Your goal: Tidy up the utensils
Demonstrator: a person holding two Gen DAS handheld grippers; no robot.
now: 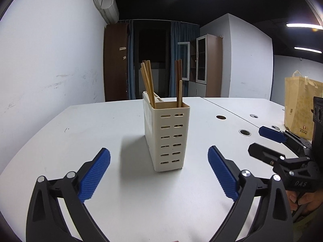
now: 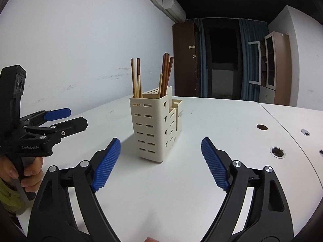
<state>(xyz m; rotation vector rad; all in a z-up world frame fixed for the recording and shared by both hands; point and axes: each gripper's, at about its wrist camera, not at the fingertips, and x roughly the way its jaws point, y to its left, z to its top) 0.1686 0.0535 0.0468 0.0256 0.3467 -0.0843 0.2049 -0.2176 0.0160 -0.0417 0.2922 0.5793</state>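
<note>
A cream slotted utensil holder [image 1: 168,137] stands upright on the white table [image 1: 80,137], with several wooden chopsticks [image 1: 148,82] standing in it. It also shows in the right wrist view [image 2: 151,127] with chopsticks [image 2: 136,78] in two compartments. My left gripper [image 1: 159,157] is open and empty, just short of the holder. My right gripper [image 2: 160,147] is open and empty, also facing the holder. The right gripper shows at the right of the left wrist view [image 1: 262,141], and the left gripper at the left of the right wrist view [image 2: 74,117].
A yellow paper bag [image 1: 300,109] stands at the table's far right. Round cable holes [image 2: 277,152] sit along a seam in the table. White wall on the left, cabinets and a dark doorway behind.
</note>
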